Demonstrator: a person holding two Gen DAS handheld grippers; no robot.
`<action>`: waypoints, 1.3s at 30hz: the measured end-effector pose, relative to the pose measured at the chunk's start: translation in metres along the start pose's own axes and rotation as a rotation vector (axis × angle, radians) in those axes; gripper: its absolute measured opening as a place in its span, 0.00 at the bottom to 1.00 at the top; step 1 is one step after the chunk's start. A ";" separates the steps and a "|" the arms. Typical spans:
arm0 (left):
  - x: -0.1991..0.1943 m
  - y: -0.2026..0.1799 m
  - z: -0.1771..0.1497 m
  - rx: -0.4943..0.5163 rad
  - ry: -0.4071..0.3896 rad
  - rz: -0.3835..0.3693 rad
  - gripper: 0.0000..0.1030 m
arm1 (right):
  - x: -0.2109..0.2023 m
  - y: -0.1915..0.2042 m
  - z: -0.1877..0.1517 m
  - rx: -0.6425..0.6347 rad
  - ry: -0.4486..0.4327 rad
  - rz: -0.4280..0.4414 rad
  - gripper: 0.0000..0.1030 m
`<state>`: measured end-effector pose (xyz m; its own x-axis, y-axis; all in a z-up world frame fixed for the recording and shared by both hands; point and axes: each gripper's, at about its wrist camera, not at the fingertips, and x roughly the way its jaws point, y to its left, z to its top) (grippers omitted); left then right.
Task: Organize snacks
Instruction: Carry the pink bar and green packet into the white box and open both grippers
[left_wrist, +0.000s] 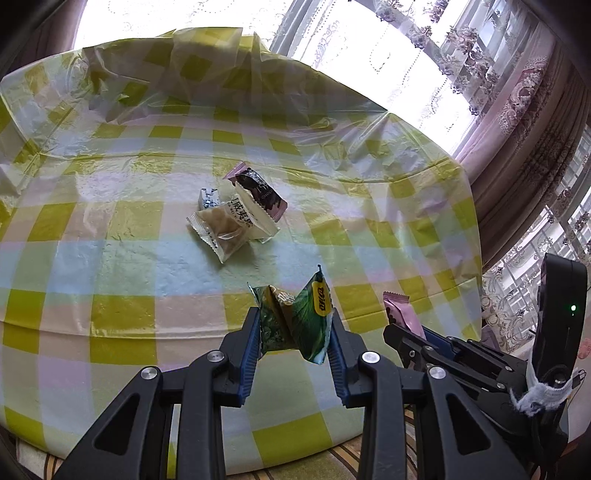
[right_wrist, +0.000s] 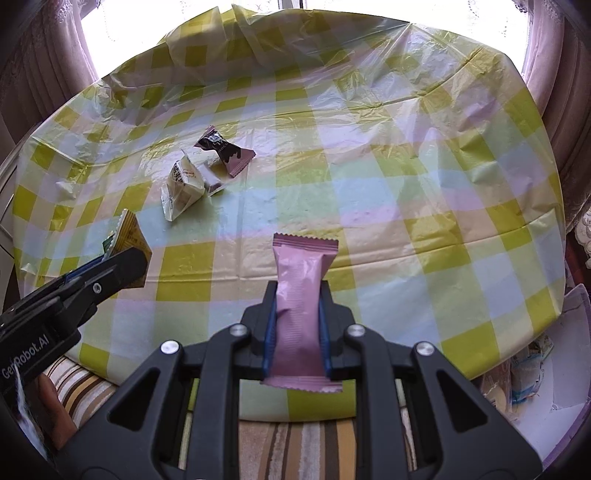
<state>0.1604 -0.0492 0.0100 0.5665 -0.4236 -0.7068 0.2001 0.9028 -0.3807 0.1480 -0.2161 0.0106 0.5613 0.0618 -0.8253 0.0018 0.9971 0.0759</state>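
**Both grippers loaded, three snacks on the table**

Much of each held packet is hidden. The left gripper (left_wrist: 294, 325) is clamped on a green packet (left_wrist: 295, 317), crumpled between the blue pads, its lower end behind the fingers; the print on its yellow label is too distorted to read. In the right wrist view only a yellow corner of it shows past the black finger. The right gripper (right_wrist: 297, 314) is clamped on a pink bar (right_wrist: 299, 291), held upright, with its middle squeezed between the pads. From the left wrist view just the bar's top end shows.

Further in on the checked tablecloth (right_wrist: 406, 192) lies a small cluster: a beige packet (left_wrist: 231, 227), a dark packet (left_wrist: 260, 192) touching it, and a small silver sweet (left_wrist: 209, 198) partly behind the beige one. Crumpled clear plastic (left_wrist: 177, 74) is heaped at the far edge. Curtains (left_wrist: 517, 122) hang beyond the table.
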 end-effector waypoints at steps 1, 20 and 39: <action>0.000 -0.004 -0.001 0.006 0.003 -0.006 0.34 | -0.002 -0.003 -0.001 0.003 0.001 -0.001 0.22; 0.010 -0.083 -0.023 0.128 0.079 -0.110 0.34 | -0.040 -0.073 -0.025 0.045 0.006 -0.057 0.22; 0.040 -0.188 -0.053 0.307 0.245 -0.307 0.34 | -0.073 -0.215 -0.068 0.217 0.051 -0.266 0.22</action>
<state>0.1036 -0.2402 0.0218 0.2475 -0.6451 -0.7229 0.5755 0.6981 -0.4259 0.0502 -0.4323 0.0168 0.4752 -0.1912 -0.8588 0.3211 0.9465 -0.0330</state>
